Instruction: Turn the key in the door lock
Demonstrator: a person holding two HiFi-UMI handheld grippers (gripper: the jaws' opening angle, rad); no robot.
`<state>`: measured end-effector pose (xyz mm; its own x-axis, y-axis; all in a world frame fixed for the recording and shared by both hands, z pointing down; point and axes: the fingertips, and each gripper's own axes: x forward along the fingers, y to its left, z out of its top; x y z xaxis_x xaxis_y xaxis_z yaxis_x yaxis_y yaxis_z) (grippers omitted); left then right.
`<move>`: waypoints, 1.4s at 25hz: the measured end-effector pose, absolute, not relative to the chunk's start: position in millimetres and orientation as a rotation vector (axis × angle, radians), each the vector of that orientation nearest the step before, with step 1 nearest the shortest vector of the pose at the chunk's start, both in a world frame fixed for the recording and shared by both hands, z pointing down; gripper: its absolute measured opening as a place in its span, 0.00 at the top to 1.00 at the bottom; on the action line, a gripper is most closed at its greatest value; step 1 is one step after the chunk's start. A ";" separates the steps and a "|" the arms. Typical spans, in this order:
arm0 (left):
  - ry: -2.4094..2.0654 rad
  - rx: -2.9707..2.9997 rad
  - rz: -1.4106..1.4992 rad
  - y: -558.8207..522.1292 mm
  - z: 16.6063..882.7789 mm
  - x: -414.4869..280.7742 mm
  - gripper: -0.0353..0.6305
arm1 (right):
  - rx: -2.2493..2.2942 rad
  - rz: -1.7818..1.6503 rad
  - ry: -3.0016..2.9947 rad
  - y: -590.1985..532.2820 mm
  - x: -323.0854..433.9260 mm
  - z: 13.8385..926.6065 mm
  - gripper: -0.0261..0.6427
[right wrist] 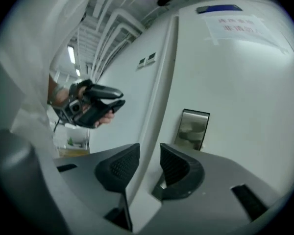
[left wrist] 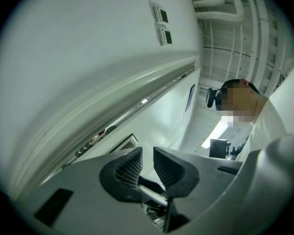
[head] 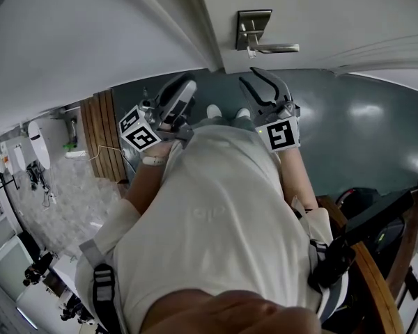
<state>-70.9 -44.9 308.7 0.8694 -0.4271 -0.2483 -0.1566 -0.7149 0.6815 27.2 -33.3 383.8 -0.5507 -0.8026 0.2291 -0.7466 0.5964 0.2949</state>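
Door lock plate (right wrist: 193, 129) stands upright ahead and to the right of the right gripper (right wrist: 149, 150), whose jaws are apart and empty, nearer it than the left gripper (left wrist: 147, 152), likewise parted and empty.

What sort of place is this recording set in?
Probably an indoor workplace corridor, at a white door with a metal lever handle, a glossy dark floor, bare ceiling pipes.

Open space lies between right tool (head: 262, 79) and door handle (head: 255, 30).
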 end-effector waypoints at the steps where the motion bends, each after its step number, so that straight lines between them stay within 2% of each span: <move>1: -0.423 2.352 -0.509 -45.2 310.8 -71.7 0.86 | 1.278 -0.287 -2.405 -36.2 32.3 394.5 0.79; 8: -0.483 2.318 -0.473 -48.7 337.9 -85.0 0.86 | 1.298 -0.627 -1.953 -56.0 57.7 469.1 0.79; 20: -0.514 2.281 -0.472 -49.4 347.9 -103.6 0.86 | 1.346 -0.695 -1.781 -83.9 60.5 512.5 0.79; 35: -0.468 2.259 -0.473 -37.4 349.2 -99.8 0.86 | 1.458 -0.698 -1.670 -105.5 81.8 506.2 0.80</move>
